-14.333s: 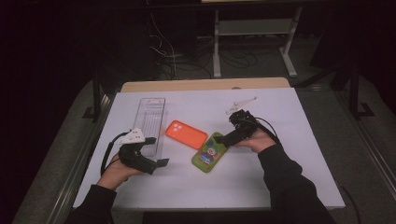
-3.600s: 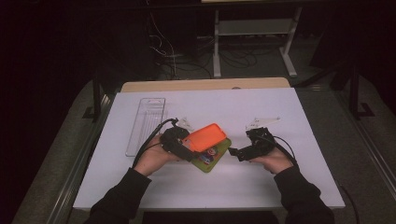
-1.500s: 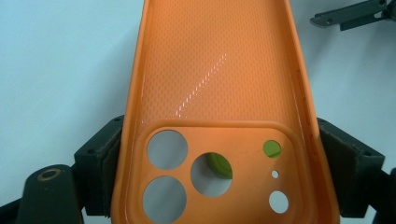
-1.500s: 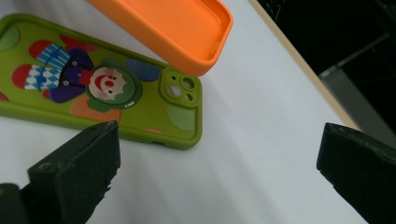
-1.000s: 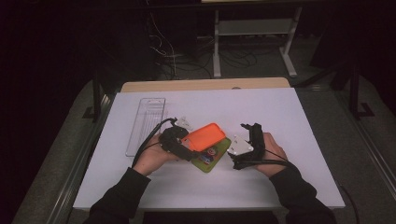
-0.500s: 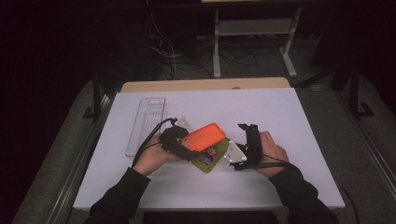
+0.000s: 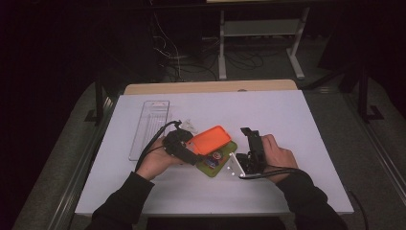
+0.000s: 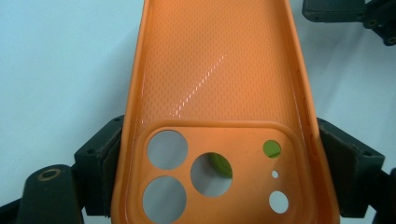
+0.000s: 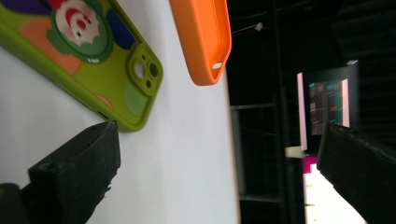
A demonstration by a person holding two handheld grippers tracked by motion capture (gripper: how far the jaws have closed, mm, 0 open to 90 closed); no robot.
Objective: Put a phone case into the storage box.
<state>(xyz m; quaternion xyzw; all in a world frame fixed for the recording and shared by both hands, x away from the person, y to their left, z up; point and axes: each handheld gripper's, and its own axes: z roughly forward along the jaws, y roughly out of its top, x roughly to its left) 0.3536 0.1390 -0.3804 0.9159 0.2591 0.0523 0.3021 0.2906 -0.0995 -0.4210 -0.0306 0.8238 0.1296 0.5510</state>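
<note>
The left tool [image 7: 187, 146] clamps the orange phone case [image 7: 208, 139] by its long edges, holding it just above the green phone case [image 7: 218, 163] on the counter [image 7: 287, 115]. The right tool [image 7: 249, 139] stands wide open, empty, beside the green case.

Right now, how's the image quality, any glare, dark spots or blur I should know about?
High view: white table bright, surroundings nearly black. Left gripper view: sharp, with a streak of glare on the orange phone case. Right gripper view: green phone case in focus, the near jaws soft and dark, and a bright blown-out patch at lower right.
</note>
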